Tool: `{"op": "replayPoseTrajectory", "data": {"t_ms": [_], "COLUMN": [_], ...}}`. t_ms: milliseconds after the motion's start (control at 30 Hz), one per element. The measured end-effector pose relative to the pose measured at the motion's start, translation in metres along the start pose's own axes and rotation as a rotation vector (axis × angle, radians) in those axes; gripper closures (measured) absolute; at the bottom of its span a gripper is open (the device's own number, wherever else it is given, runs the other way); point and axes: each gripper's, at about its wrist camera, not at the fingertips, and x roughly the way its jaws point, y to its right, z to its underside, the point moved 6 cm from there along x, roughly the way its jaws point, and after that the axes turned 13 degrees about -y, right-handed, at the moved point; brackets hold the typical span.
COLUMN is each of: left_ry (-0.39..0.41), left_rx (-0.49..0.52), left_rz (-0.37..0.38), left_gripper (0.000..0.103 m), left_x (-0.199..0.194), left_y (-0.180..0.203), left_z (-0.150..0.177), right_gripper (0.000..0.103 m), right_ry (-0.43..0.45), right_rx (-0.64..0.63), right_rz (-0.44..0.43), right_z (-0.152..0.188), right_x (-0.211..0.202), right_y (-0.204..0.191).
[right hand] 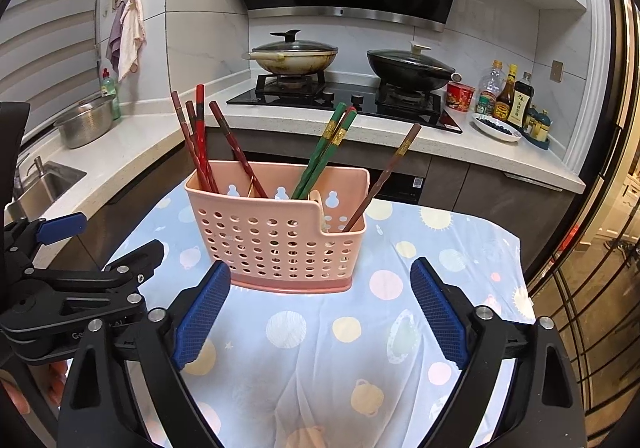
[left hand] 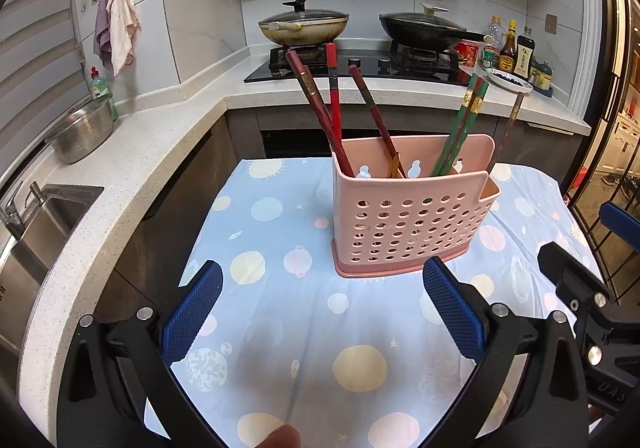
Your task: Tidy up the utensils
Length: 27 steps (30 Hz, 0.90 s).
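1. The pink perforated plastic utensil holder (left hand: 412,215) stands upright on the pale blue planet-print cloth (left hand: 280,320), at the table's far middle.
2. Red chopsticks (right hand: 198,139) lean in its left compartment, green chopsticks (right hand: 324,151) in the middle, one brown chopstick (right hand: 382,183) on the right.
3. The left gripper (left hand: 320,312) and the right gripper (right hand: 320,312) hang near the holder, jaws spread wide, gripping nothing.

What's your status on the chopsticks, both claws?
Left claw open, empty. Right claw open, empty. Red chopsticks, green chopsticks, brown chopstick upright in pink holder, separate compartments. Nothing between claws and holder.
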Motion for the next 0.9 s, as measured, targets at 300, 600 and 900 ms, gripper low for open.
{"op": "replayPoseTrajectory", "data": {"t_ms": [300, 600, 900], "left_ry": [0.007, 0.010, 0.016], "left_rx": [0.007, 0.011, 0.006], "left_rz": [-0.016, -0.032, -0.033], "left_gripper": [0.007, 0.007, 0.007], "left_x": [-0.002, -0.004, -0.008], "left_y": [0.004, 0.006, 0.005], "left_z": [0.003, 0.004, 0.008], "right_gripper": [0.008, 0.007, 0.007], "right_ry": [0.005, 0.014, 0.012], "right_rx": [-0.001, 0.003, 0.010], "right_rz": [0.010, 0.019, 0.014], "right_z": [0.002, 0.005, 0.011], "right_x": [-0.002, -0.005, -0.008], "right_y": [0.001, 0.003, 0.004]}}
